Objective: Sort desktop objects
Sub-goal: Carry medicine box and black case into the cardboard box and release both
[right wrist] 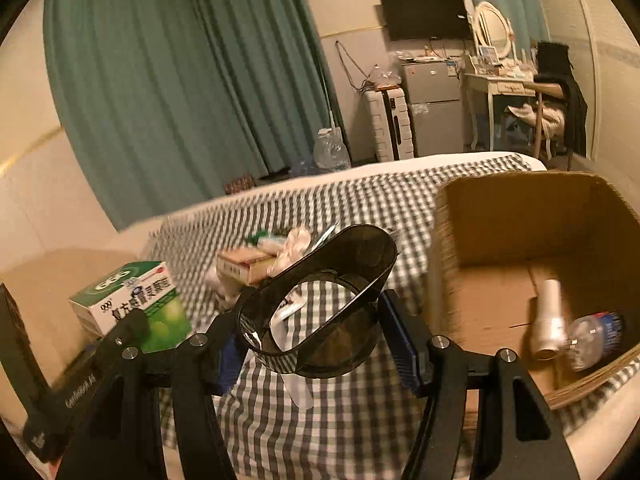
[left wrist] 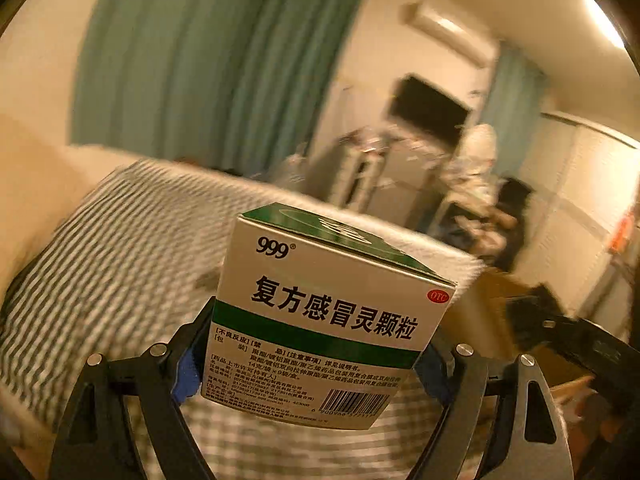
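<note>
Gripping a white-and-green medicine box (left wrist: pixel 332 316), the left gripper (left wrist: pixel 316 360) is clamping it between its blue pads (left wrist: pixel 185 364), one pad on each side face. The box is sitting tilted in the jaws, barcode end toward the camera, green top face pointing away, "999" printed near the upper corner. It is hanging clear above the checked bedspread (left wrist: pixel 120 248), which is blurring behind it.

In the right wrist view, the right gripper (right wrist: pixel 316 336) is grasping a dark translucent oval container (right wrist: pixel 320 304), its pads pressing on the two narrow sides. The container is lying tipped, its open mouth facing the camera, the check pattern showing through its wall. Something pale is showing inside it, too unclear to name.

The same medicine box (right wrist: pixel 132 300) is appearing at the left of this view, held by the left gripper's black frame, well apart from the container.

A loose heap of small packets and boxes (right wrist: pixel 264 256) is lying on the bedspread (right wrist: pixel 360 200) beyond the container. At the right, an open cardboard box (right wrist: pixel 520 216) is resting on the bed, holding a white hair dryer (right wrist: pixel 550 320) and a clear plastic bottle (right wrist: pixel 596 336), the two touching.

Green curtains (right wrist: pixel 160 80) are hanging behind the bed.
</note>
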The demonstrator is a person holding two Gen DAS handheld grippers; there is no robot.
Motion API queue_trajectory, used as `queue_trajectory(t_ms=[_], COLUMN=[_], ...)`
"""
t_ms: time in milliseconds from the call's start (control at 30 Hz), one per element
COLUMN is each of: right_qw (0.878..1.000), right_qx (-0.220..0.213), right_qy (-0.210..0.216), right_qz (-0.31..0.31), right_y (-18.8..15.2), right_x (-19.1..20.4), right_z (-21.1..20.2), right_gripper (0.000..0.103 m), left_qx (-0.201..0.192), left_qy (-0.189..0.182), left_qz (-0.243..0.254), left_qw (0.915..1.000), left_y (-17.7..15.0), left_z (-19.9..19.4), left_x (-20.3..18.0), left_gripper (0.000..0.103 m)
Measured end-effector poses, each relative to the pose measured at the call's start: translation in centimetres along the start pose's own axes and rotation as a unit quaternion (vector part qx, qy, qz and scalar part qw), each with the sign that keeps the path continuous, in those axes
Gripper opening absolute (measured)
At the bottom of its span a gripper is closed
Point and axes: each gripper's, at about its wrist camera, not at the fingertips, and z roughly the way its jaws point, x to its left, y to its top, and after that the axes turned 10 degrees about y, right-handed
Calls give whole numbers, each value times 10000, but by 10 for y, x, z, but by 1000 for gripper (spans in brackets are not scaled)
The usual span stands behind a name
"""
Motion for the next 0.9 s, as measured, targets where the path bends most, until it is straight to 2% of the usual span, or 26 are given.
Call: queue_trajectory(t_ms=[67,200,300,367,467,600,700,733,767,900], right_qw=[9997,9971,9965,9943,9911,9881,9815,9795,9791,9777], right_qx=[-204,-444,-351,-201,36,216,316,309,289,150], right_qy=[-58,-614,-748,-1008,-1265,-1370,-1651,-1746,-1752,-1775], right_qz=[126,-65,141,272,425,660,915,961,995,1112], right_y=[16,47,62,67,65,53,46,46,46,48], right_x=[-16,-45,-77,-101,-128,-157,-177,-181,-185,-184], right_z=[-25,-64,-71,-68,-61,-50,-51,-51,-54,-64], right_gripper=[61,61,61,61,61,61,95,95,95,95], left_qx=[-78,243,363,429,720,950,1110,1176,1231,1159], left_qy=[-395,-1184,-1499,-1629,-1779,-1785,-1843,-1810,-1756,-1800], left_qz=[84,219,338,566,868,1197,1512,1672,1823,2011], left_qw=[9992,9924,9875,9841,9776,9720,9648,9620,9596,9559], left_y=[6,15,16,11,-3,-30,-38,-41,-43,-46], left_z=[-14,-15,-8,0,19,37,45,47,48,37], left_x=[-32,-100,-143,-175,-218,-238,-244,-245,-246,-236], left_gripper=[86,86,86,86,86,86,91,93,99,102])
